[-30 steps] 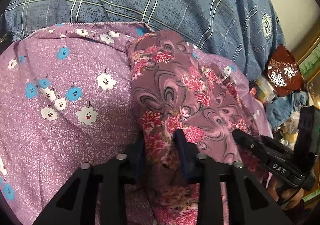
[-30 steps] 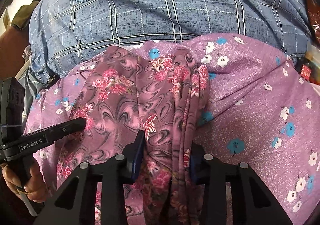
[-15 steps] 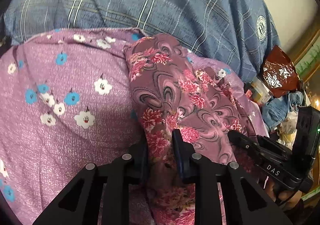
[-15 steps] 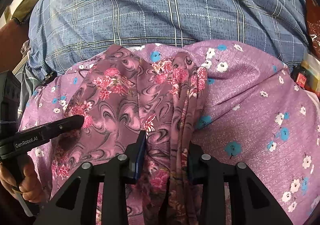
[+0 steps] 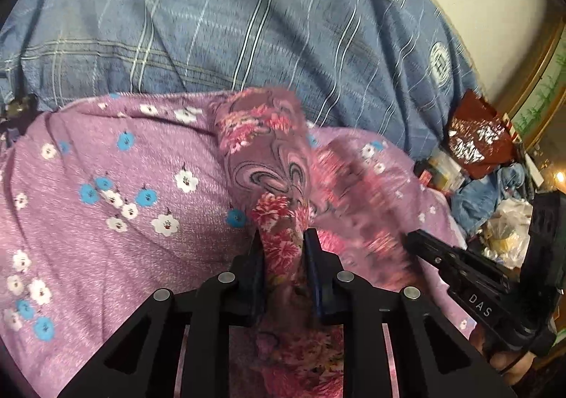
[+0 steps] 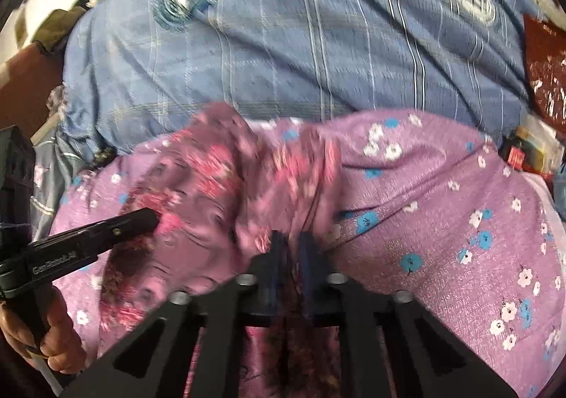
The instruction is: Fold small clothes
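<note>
A small mauve garment with pink flowers and grey swirls point(image 5: 269, 157) lies bunched on a purple flowered sheet point(image 5: 123, 221). My left gripper point(image 5: 282, 238) is closing, and its pads press on a gathered fold of the garment. In the right wrist view the same garment point(image 6: 219, 178) is blurred, and my right gripper point(image 6: 293, 238) is shut on a thin pinch of its cloth. Each gripper appears in the other's view: the right gripper point(image 5: 412, 238) at the garment's right edge, the left gripper point(image 6: 152, 217) at its left edge, held by a hand point(image 6: 53, 330).
A blue plaid cover point(image 5: 247, 26) rises behind the purple sheet point(image 6: 442, 221). At the right edge sit a dark red foil packet point(image 5: 477, 143), blue cloth point(image 5: 488, 196) and small clutter. A brown surface point(image 6: 28, 79) shows at the far left.
Both grippers have closed tighter on the garment and lifted, pulling the cloth up with them. The views have tipped back, showing more of the blue cover.
</note>
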`<state>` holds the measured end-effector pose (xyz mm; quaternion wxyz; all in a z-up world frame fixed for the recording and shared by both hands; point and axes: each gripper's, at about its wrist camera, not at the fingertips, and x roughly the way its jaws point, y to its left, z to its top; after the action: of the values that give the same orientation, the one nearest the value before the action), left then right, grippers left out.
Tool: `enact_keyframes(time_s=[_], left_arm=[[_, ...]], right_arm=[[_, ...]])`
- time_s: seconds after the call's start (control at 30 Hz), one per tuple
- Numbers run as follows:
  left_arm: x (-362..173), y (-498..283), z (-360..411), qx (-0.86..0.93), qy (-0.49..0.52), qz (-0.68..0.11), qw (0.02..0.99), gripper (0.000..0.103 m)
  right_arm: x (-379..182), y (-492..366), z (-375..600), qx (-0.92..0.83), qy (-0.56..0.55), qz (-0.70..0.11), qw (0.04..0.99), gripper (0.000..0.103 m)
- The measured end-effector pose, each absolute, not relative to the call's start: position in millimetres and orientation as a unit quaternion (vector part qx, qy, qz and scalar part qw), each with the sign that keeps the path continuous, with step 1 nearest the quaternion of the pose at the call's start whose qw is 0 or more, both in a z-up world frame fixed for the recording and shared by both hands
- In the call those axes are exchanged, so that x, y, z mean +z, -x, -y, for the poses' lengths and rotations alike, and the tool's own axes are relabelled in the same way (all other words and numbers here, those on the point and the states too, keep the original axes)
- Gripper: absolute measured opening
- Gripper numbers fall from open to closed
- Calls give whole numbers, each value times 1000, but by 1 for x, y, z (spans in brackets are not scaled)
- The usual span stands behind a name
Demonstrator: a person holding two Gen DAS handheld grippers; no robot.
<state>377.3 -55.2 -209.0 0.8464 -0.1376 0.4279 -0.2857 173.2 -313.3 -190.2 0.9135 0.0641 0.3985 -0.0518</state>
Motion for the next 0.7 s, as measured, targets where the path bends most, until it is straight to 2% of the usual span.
enact_keyframes(time_s=[0.17, 0.27, 0.3, 0.37, 0.4, 0.47, 0.57, 0.7], left_arm=[[-196, -351, 50, -243, 86, -429, 866, 14], [-209, -351, 33, -246, 138, -451, 847, 15], [-214, -353, 28, -230, 138, -460, 846, 17], [-220, -358, 23, -204, 122, -461, 855, 28], [-224, -362, 18, -184, 121, -465, 858, 32], [-229, -371, 14, -178, 140, -470, 853, 46], [-240, -382, 17, -185, 152, -488, 839, 54], [-258, -398, 32, -216, 158, -526, 807, 56]], right_arm=[[-176, -153, 292, -51, -71, -387, 918, 1], [-185, -145, 327, -39, -159, -395, 904, 9], [-191, -143, 345, -38, -199, -394, 896, 18], [-203, -139, 372, -32, -259, -383, 886, 63], [-210, -137, 385, -35, -288, -376, 880, 68], [-220, -138, 399, -40, -308, -380, 871, 69], [-234, -150, 401, -41, -293, -403, 866, 69], [-253, -168, 409, -42, -288, -432, 854, 69]])
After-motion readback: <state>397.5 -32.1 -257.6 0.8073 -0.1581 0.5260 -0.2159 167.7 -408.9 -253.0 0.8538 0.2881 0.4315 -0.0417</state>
